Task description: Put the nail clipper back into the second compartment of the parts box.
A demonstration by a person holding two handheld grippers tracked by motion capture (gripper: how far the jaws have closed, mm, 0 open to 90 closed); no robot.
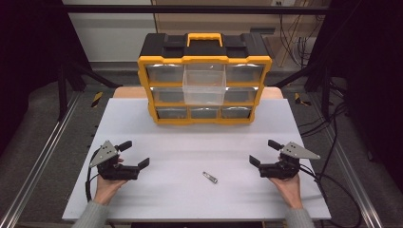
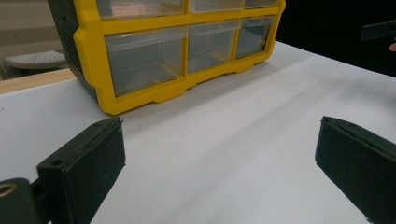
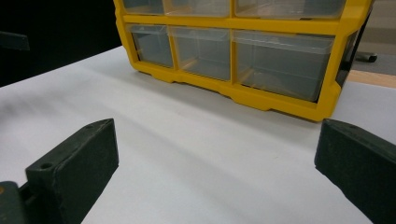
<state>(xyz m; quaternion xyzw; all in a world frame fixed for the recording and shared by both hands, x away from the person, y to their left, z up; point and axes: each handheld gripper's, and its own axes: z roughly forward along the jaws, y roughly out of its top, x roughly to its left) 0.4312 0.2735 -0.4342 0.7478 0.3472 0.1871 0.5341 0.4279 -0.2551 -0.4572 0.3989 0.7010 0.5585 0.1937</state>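
A yellow and black drawer organizer (image 1: pixel 204 78) stands at the far middle of the white table (image 1: pixel 190 142). Its top middle clear drawer (image 1: pixel 204 84) is pulled out toward me. A small silver cylindrical part (image 1: pixel 209 177) lies on the table near the front, between the two grippers. My left gripper (image 1: pixel 134 154) rests at the front left, open, with nothing between its jaws. My right gripper (image 1: pixel 264 153) rests at the front right, also open and empty. The organizer's bottom drawers appear ahead in the left gripper view (image 2: pixel 182 51) and the right gripper view (image 3: pixel 233 51).
A black frame and metal rails (image 1: pixel 43 156) run along both sides of the table. Cables (image 1: pixel 342 142) trail on the floor at the right. The table's front edge lies just above the person's sleeves.
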